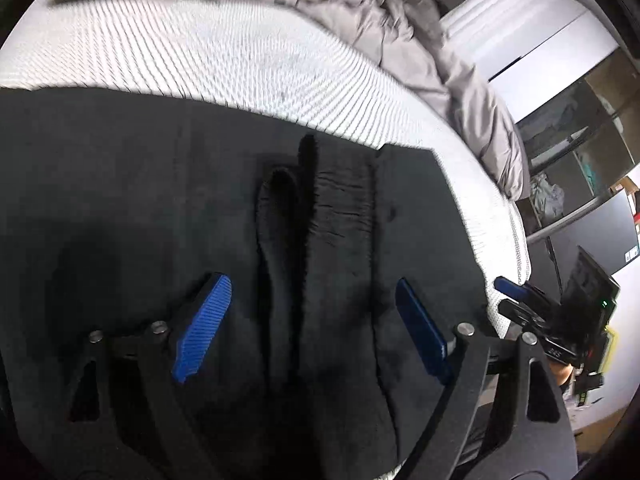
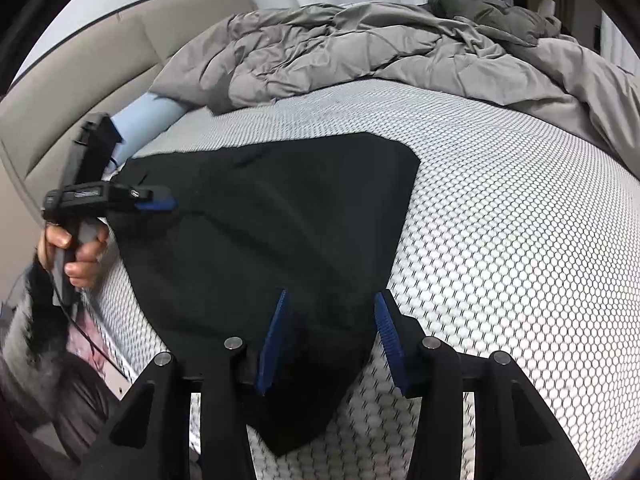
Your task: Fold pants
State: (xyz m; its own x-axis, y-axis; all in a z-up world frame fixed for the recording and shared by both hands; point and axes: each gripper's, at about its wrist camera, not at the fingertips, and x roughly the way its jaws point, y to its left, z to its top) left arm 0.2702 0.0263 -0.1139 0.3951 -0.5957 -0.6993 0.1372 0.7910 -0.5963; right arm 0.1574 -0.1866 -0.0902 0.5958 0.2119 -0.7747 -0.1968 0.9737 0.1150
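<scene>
Both hand-held grippers, left and right, gape, seemingly gripping nothing, over black pants.

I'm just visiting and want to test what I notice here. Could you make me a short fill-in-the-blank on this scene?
1. The pants lying on the mattress are ____ in colour.
2. The pads on the left gripper are ____ in colour.
3. The jaws of the right gripper stand ____, pads off the cloth.
4. The crumpled duvet is ____ in colour.

Missing words: black; blue; open; grey
</scene>
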